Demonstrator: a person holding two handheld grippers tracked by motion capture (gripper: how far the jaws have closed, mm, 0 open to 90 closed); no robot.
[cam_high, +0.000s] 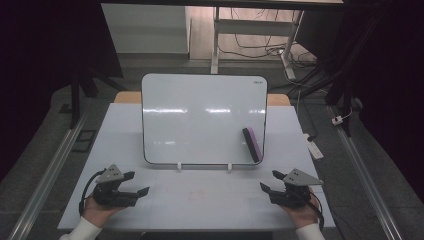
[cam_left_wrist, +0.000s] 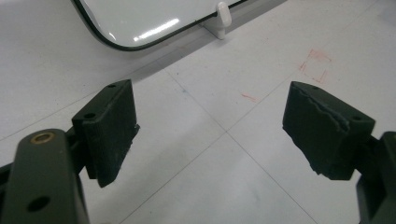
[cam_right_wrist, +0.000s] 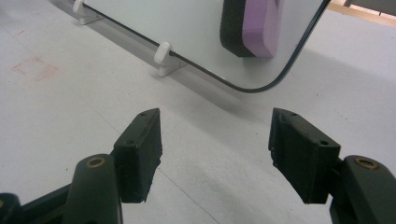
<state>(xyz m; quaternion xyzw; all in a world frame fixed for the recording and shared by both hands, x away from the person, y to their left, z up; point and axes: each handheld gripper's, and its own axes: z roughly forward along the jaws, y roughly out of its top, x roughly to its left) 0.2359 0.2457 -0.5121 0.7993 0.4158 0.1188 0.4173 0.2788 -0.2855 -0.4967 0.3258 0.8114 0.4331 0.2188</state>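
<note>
High view: the whiteboard (cam_high: 202, 117) stands propped on two small clips at mid-tabletop (cam_high: 120, 135); the eraser (cam_high: 253, 144) clings to its lower right. Both claws, left (cam_high: 139, 183) and right (cam_high: 268, 181), rest released and empty, well apart from the board.

Left gripper view: a faint red mark (cam_left_wrist: 315, 63).

Right gripper view: the eraser's black felt (purple back). A hard push there could probably tip the board.
</note>
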